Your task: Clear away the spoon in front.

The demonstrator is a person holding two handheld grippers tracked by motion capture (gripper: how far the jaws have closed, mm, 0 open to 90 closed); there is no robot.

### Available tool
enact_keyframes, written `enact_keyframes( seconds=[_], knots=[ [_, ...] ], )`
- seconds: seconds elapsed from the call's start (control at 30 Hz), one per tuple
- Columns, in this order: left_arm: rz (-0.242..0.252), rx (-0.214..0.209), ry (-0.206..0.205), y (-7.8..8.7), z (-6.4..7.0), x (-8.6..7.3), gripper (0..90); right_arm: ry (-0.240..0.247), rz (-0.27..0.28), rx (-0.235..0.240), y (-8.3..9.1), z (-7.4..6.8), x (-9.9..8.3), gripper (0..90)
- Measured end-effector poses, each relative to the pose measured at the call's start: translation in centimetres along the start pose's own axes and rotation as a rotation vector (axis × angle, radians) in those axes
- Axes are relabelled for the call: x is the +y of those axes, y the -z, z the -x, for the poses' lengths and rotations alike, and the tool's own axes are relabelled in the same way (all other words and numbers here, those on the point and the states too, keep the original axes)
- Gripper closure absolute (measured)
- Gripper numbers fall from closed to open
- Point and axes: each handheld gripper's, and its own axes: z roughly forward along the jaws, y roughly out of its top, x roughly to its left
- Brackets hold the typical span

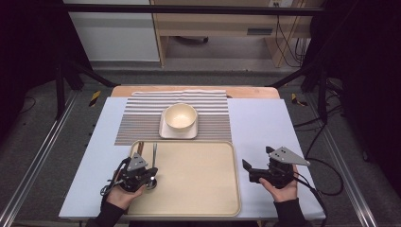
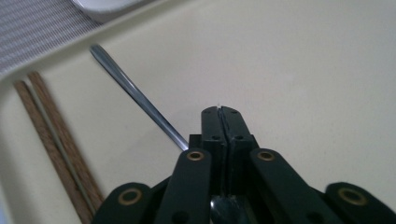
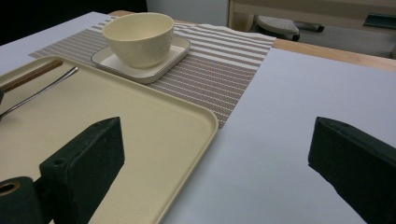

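Two grippers in play, but really just one doing the work. Left gripper (image 2: 222, 112) down low over the left part of the tray (image 1: 198, 189), fingers pressed flat together with nothing visible between the tips. Spoon (image 2: 135, 95) lying on the tray, handle pointing toward the far rim and running in under those fingers, with the spoon's bowl end peeking out right below the gripper body. Can't tell whether it's touching the spoon at all. Chopsticks (image 2: 51, 135) just beside it, closer to the tray's left edge.

Right gripper (image 3: 217, 133) parked off the tray over the bare surface (image 1: 265, 123), fingers spread wide, holding nothing.

Looks like the spoon pickup step, still at the lining-up stage. Next move, probably: open the left fingers, settle them either side of the handle, close, then lift without nudging the chopsticks. Likely destination somewhere by the bowl (image 1: 179, 116) on its small plate (image 1: 165, 132) on the striped mat (image 1: 137, 118), just past the tray's far edge. Thin metal handle lying flat, so could easily slip.
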Motion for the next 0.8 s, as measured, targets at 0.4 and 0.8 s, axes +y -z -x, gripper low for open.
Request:
enact_keyframes(
  seconds=[0.4, 0.8],
  knots=[
    [0.146, 0.091, 0.030, 1.8, -1.3, 2.0, 56.9, -0.002, 0.001, -0.012, 0.0, 0.1, 0.0, 3.8],
    [0.259, 0.125, 0.077, 2.8, -3.0, 5.2, 39.7, -0.007, 0.005, -0.021, 0.1, 0.3, 0.1, 2.8]
  ],
)
